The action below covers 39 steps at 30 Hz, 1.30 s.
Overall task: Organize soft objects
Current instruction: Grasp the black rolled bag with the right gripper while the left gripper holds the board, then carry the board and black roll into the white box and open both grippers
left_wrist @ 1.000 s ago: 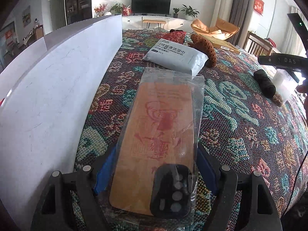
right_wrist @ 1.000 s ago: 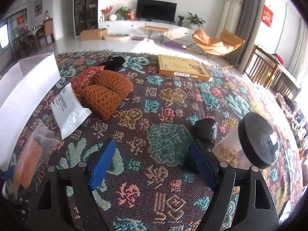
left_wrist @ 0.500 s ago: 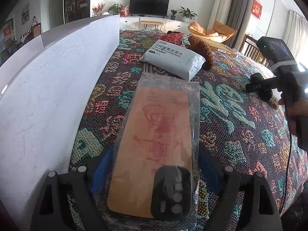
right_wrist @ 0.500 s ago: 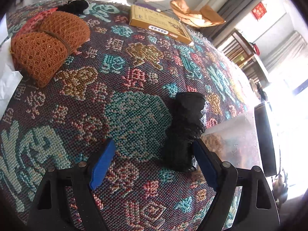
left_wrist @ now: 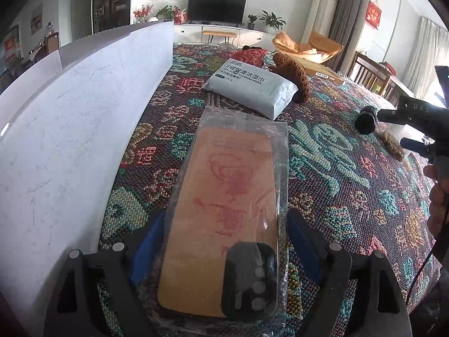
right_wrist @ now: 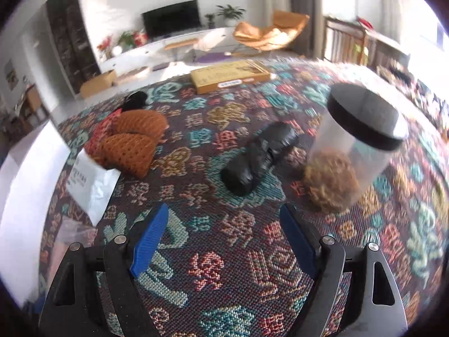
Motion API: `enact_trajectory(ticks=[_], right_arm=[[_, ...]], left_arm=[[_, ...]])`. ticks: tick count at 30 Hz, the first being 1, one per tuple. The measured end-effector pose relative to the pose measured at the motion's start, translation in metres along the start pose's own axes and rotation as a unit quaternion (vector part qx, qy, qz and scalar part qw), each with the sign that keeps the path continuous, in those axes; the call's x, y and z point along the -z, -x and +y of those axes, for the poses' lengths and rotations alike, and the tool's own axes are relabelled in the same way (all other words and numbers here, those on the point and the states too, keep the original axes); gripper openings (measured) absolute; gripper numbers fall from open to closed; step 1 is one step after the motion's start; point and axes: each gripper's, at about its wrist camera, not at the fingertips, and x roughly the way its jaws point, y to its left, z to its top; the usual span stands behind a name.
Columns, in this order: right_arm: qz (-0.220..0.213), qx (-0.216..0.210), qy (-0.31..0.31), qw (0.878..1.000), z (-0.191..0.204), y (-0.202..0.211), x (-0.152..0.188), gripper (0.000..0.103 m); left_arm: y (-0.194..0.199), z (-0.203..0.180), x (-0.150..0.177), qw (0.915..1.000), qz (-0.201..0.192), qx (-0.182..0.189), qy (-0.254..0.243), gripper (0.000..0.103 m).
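- Left black two-finger gripper with blue pads [left_wrist: 224, 241]: tilted downward, jaws spread wide and just opened further, blue pads [left_wrist: 146, 248] flanking a bagged phone case without pressing it.
- Right black two-finger gripper with blue pads [right_wrist: 224, 240]: angled down, jaws apart, nothing between them.
- Hand [left_wrist: 437, 196] gripping its handle at the left view's right edge.

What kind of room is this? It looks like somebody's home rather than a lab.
Most likely a home living room. A flat television stands on a low white cabinet with potted plants beside it, and an orange lounge chair sits near the curtains. The work surface has a patterned woven cloth over it.
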Motion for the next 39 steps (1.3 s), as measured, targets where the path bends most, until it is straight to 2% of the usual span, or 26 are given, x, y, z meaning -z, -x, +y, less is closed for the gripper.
enact_trajectory(ticks=[2, 3, 6, 8, 10, 11, 12, 13, 14, 17, 21, 24, 26, 28, 30, 33, 34, 36, 39], right_arm=[[0.017, -0.045, -0.084, 0.995, -0.027, -0.013, -0.004, 0.085], [0.012, -0.053, -0.106, 0.993, -0.034, -0.017, -0.006, 0.085], [-0.005, -0.052, -0.111, 0.992, -0.028, -0.029, -0.018, 0.085], [-0.001, -0.024, -0.088, 0.996, -0.011, -0.044, -0.029, 0.085], [0.017, 0.047, -0.055, 0.997, 0.003, -0.063, -0.039, 0.083], [0.002, 0.063, -0.046, 0.997, 0.007, -0.063, -0.041, 0.082], [0.001, 0.074, -0.040, 0.996, 0.009, -0.063, -0.041, 0.069], [0.004, 0.070, -0.038, 0.997, 0.008, -0.061, -0.038, 0.049], [0.008, 0.053, -0.035, 0.998, 0.007, -0.058, -0.036, 0.043], [0.035, 0.014, 0.008, 0.999, 0.001, -0.040, -0.014, 0.040], [0.065, -0.018, 0.038, 0.997, -0.021, 0.006, 0.039, 0.040], [0.067, -0.011, 0.027, 0.997, -0.058, 0.045, 0.070, 0.040], [0.056, 0.006, 0.013, 0.998, -0.088, 0.065, 0.078, 0.040], [0.037, 0.031, 0.004, 0.999, -0.119, 0.071, 0.067, 0.040], [0.027, 0.038, -0.024, 0.999, -0.153, 0.066, 0.044, 0.040], [-0.002, 0.065, -0.013, 0.998, -0.185, 0.045, -0.008, 0.040], [-0.009, 0.057, -0.009, 0.998, -0.194, 0.037, -0.026, 0.040], [0.000, 0.042, -0.005, 0.999, -0.208, 0.017, -0.055, 0.040], [0.045, 0.030, -0.008, 0.999, -0.219, -0.013, -0.084, 0.046]], left_arm=[[0.000, -0.001, 0.000, 1.0000, 0.001, -0.001, -0.002, 0.084], [0.000, -0.001, 0.000, 1.0000, 0.001, -0.001, -0.003, 0.085], [0.000, -0.002, 0.000, 1.0000, 0.002, -0.003, -0.005, 0.085], [-0.001, -0.003, 0.000, 1.0000, 0.003, -0.005, -0.008, 0.086], [-0.002, -0.005, 0.000, 0.9999, 0.005, -0.007, -0.011, 0.086], [-0.002, -0.005, 0.000, 0.9999, 0.006, -0.008, -0.013, 0.087], [-0.002, -0.006, 0.000, 0.9998, 0.006, -0.008, -0.015, 0.087], [-0.002, -0.006, 0.000, 0.9998, 0.006, -0.008, -0.015, 0.087], [-0.002, -0.005, 0.000, 0.9999, 0.006, -0.007, -0.015, 0.087], [-0.002, -0.005, 0.000, 0.9998, 0.007, -0.008, -0.015, 0.087], [-0.002, -0.005, 0.001, 0.9998, 0.008, -0.009, -0.018, 0.088], [-0.003, -0.006, 0.001, 0.9996, 0.010, -0.011, -0.022, 0.088], [-0.004, -0.008, 0.000, 0.9994, 0.014, -0.013, -0.027, 0.088], [-0.005, -0.010, -0.001, 0.9992, 0.020, -0.012, -0.034, 0.090], [-0.006, -0.011, -0.003, 0.9987, 0.028, -0.007, -0.042, 0.091], [-0.005, -0.010, -0.008, 0.9976, 0.048, 0.018, -0.047, 0.091], [-0.004, -0.008, -0.010, 0.9970, 0.054, 0.033, -0.045, 0.091], [-0.001, -0.006, -0.013, 0.9958, 0.064, 0.049, -0.043, 0.093], [0.002, -0.008, -0.013, 0.9948, 0.072, 0.034, -0.063, 0.093]])
